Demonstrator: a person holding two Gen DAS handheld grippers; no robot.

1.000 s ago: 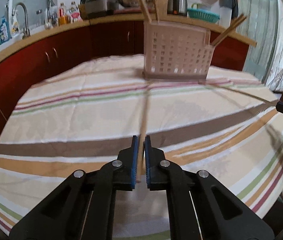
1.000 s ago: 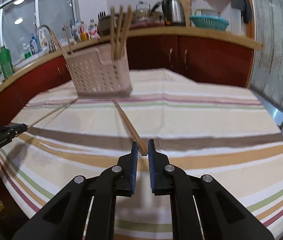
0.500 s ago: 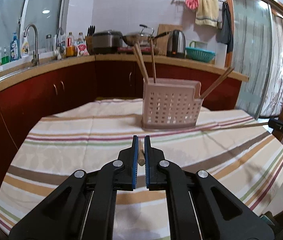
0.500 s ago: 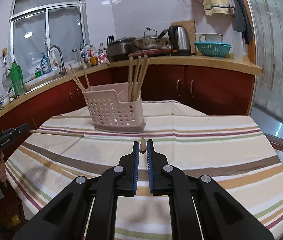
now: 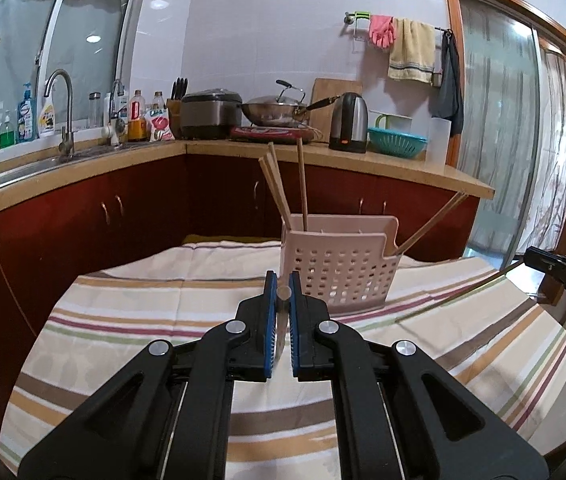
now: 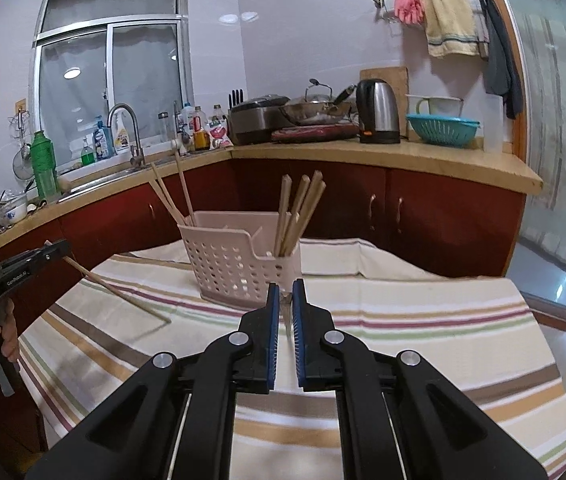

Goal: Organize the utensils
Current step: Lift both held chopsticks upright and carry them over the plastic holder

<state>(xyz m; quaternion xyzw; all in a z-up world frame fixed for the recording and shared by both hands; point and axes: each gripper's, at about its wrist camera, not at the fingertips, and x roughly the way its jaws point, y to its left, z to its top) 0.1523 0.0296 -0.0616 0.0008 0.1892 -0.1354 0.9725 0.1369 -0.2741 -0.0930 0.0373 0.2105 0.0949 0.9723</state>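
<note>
A pink perforated utensil holder (image 5: 339,272) (image 6: 235,268) stands at the far side of the table, with several wooden chopsticks upright in two of its compartments. My left gripper (image 5: 283,280) is shut on a wooden chopstick (image 5: 283,294), seen end-on between the blue pads. From the right wrist view that same chopstick (image 6: 119,290) slants down toward the cloth. My right gripper (image 6: 286,288) is shut on a second chopstick (image 6: 286,302), also end-on. In the left wrist view that second chopstick (image 5: 463,294) reaches in from the right. Both grippers hover in front of the holder.
A striped tablecloth (image 5: 131,304) covers the table. Dark red cabinets (image 6: 443,220) and a counter with a sink tap (image 5: 59,112), bottles, a rice cooker, a wok and a kettle (image 6: 377,112) run behind it. A glass door (image 5: 495,140) is at the right.
Both grippers have risen off the cloth, each lifting its chopstick. Both views have tilted up, so the holder sits lower in them and more wall shows.
</note>
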